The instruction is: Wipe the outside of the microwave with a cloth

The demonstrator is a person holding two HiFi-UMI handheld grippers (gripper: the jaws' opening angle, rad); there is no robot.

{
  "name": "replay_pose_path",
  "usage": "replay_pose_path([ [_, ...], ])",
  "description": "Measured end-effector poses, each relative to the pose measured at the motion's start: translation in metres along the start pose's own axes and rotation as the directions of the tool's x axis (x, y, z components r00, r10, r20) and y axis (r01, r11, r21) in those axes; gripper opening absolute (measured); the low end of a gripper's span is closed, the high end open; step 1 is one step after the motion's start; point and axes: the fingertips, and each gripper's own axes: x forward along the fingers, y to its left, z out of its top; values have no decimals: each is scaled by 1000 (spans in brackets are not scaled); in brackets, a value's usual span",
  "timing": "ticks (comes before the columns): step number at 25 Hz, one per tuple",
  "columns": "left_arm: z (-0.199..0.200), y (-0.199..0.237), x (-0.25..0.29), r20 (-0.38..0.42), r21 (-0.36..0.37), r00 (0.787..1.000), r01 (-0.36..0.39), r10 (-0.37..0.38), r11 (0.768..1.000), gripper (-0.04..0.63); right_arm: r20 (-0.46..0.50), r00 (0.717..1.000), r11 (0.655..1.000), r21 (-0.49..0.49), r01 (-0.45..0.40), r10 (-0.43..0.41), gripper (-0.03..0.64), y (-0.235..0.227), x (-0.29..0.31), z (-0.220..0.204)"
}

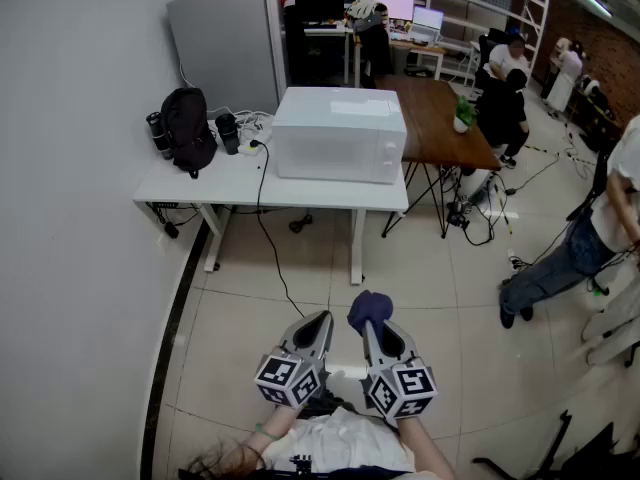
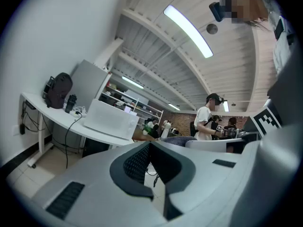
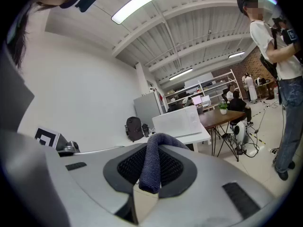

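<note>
While the person stands well back on the tiled floor (image 1: pixel 420 268), nothing of the wiping has begun. Far left of the head view: bare wall (image 1: pixel 70 168). Against it, upper left, a white table (image 1: pixel 200 183) with a black backpack (image 1: pixel 188 128) and a couple of dark bottles at its left end, pushed back, probably just parked there. Upper centre: the microwave (image 1: pixel 340 133), white, on the table's right end, top, front and one side exposed, so most of the casing looks reachable from the open floor. A black cable (image 1: pixel 262 208) drops from the tabletop just left of it down to the floor. Bottom centre: the left gripper (image 1: pixel 322 320), jaws pressed together with nothing between them, held low beside its partner; probably idle. Just right of it, the right gripper (image 1: pixel 372 330) pinches a dark blue cloth (image 1: pixel 369 309); its own view shows the fabric clamped between the pads with a folded wad bulging past the tips, which would put cloth, not plastic, against the casing. Cloth and microwave are well apart. Upper right: a brown table (image 1: pixel 440 118) and several people, uninvolved.
</note>
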Motion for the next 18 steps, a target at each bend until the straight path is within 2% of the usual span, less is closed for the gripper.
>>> replay_pose_path([
  [5,-4,11,-6,-7,-24,999,-39,38,999,-9,-23,1000,1000,5,-1,2,72,-2,4,-4],
  [10,6,42,4,1,-29,997,-71,71,997,-9,-6,1000,1000,-18,-9,9,72,-7,41,10],
  [15,17,103,27,17,-57,993,-112,114,992,-9,18,999,998,-49,-29,30,72,-7,117,31],
  [18,31,151,61,26,-61,994,-108,109,992,-9,39,998,996,-79,-45,48,72,-4,182,47],
])
